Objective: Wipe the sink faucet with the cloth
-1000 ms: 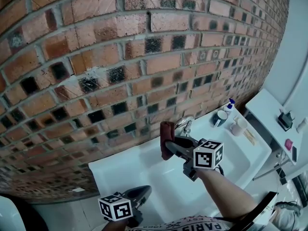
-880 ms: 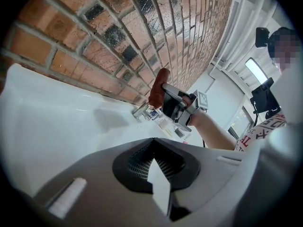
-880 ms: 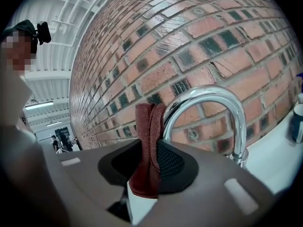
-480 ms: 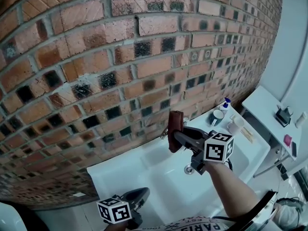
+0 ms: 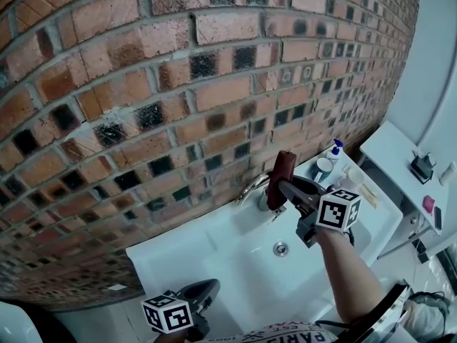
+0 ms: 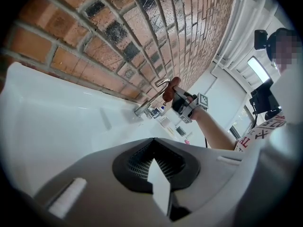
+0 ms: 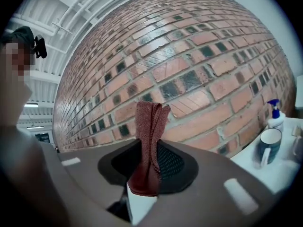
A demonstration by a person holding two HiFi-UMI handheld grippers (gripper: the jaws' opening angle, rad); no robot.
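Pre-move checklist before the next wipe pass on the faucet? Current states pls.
1. Cloth grip: ok. The right claw is shut on the cloth, and a fold stands up out of the jaws.
2. Cloth on faucet: cannot tell. In the head view the cloth sits beside the spout. The right gripper view shows only brick wall behind the cloth.
3. Left claw out of the way: ok. It is shut and empty, low by the sink front, apart from the faucet.
4. Clutter to the right: ok. The mug and soap bottle stand apart from the cloth, but mind them when sweeping that way.
5. Water off: cannot tell.
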